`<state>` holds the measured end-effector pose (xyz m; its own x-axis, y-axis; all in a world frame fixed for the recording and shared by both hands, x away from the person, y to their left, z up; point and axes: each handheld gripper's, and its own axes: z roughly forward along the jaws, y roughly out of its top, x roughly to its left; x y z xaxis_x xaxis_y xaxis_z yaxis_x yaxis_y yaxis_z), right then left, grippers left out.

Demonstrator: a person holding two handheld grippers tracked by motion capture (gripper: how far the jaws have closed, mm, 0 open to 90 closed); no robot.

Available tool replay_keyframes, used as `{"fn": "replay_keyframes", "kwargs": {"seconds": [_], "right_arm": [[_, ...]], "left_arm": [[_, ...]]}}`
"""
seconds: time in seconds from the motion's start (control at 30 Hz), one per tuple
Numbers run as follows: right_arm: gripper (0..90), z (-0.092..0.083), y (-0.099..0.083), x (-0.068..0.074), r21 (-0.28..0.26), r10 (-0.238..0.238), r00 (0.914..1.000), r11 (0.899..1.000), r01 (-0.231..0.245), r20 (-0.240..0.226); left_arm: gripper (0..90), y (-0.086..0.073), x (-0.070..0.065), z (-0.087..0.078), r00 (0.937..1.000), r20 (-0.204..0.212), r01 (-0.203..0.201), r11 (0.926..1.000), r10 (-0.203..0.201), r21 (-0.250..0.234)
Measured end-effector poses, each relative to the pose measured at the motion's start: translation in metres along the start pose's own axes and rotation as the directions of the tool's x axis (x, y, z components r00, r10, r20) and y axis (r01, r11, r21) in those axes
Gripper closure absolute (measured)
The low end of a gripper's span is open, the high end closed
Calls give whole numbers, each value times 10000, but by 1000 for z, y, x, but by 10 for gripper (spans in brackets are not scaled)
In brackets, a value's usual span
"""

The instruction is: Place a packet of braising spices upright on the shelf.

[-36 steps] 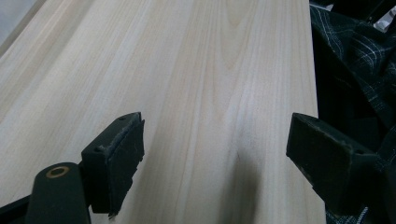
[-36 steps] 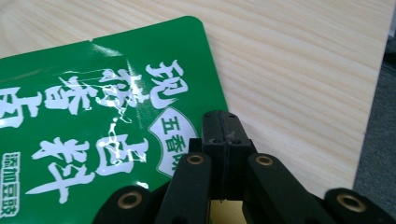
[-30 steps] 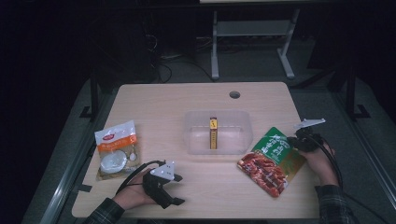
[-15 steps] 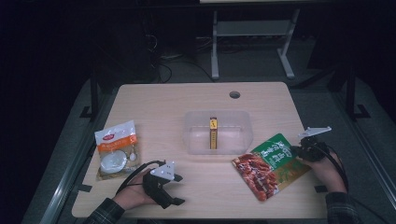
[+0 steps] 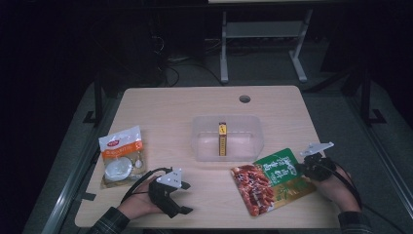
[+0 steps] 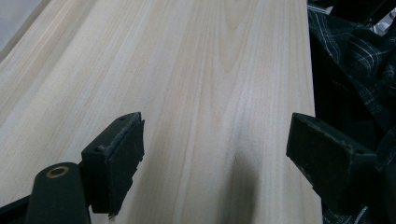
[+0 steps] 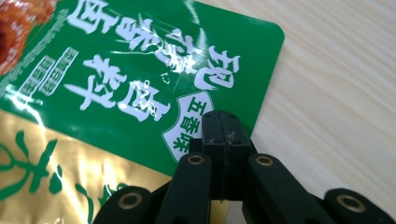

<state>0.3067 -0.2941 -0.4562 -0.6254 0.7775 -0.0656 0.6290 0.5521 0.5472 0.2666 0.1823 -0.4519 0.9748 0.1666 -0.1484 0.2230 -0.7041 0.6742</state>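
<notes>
A green, gold and red snack packet (image 5: 270, 183) lies flat on the table's front right. My right gripper (image 5: 298, 170) is shut on the packet's right edge, and a hand holds it from the right. In the right gripper view its jaws (image 7: 223, 122) are pressed together over the green corner of the packet (image 7: 116, 93). My left gripper (image 5: 187, 197) rests on the table at the front left, pointing right. Its jaws (image 6: 215, 140) stand wide open over bare wood with nothing between them.
A clear plastic container (image 5: 251, 146) sits mid-table with a slim yellow stick (image 5: 222, 139) upright inside. A white and orange bag (image 5: 121, 156) lies at the left edge. A cable hole (image 5: 244, 99) is at the back. A plaid sleeve (image 6: 355, 60) is beside the left gripper.
My right gripper has drawn the snack packet toward the near edge and a little left. The left gripper has stayed in place.
</notes>
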Motion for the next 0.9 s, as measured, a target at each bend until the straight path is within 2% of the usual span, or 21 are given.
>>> {"fn": "replay_keyframes", "kwargs": {"seconds": [0.13,0.27,0.47,0.5,0.53,0.6,0.63,0.83,0.9], "right_arm": [[900,-1,2,14,58,-310,9992,9995,311,-250],[900,-1,4,28,57,-608,9968,9981,612,-512],[900,3,15,51,2,-1122,9890,9936,1127,-966],[900,3,15,51,2,-1122,9890,9936,1127,-966],[900,5,19,61,-45,-1378,9843,9904,1382,-1102],[900,6,21,64,-51,-1427,9831,9897,1430,-1148],[900,7,24,74,-59,-1630,9776,9865,1636,-1330],[900,12,35,94,-193,-2096,9625,9776,2094,-1723],[900,14,38,101,-295,-2226,9550,9748,2212,-1962]], "left_arm": [[185,0,1,-2,9999,63,132,9997,-130,-195],[185,0,2,-3,9999,-43,156,9997,-157,-202],[185,0,3,-6,9990,-245,376,9987,-384,-341],[185,0,3,-6,9990,-245,376,9987,-384,-341],[185,0,3,-5,9987,-306,389,9986,-400,-351],[185,0,3,-5,9986,-329,399,9986,-410,-345],[185,1,3,-5,9986,-373,372,9989,-383,-303],[185,1,4,-5,9979,-498,404,9986,-421,-350],[186,1,4,-6,9976,-527,435,9983,-455,-385]]}}
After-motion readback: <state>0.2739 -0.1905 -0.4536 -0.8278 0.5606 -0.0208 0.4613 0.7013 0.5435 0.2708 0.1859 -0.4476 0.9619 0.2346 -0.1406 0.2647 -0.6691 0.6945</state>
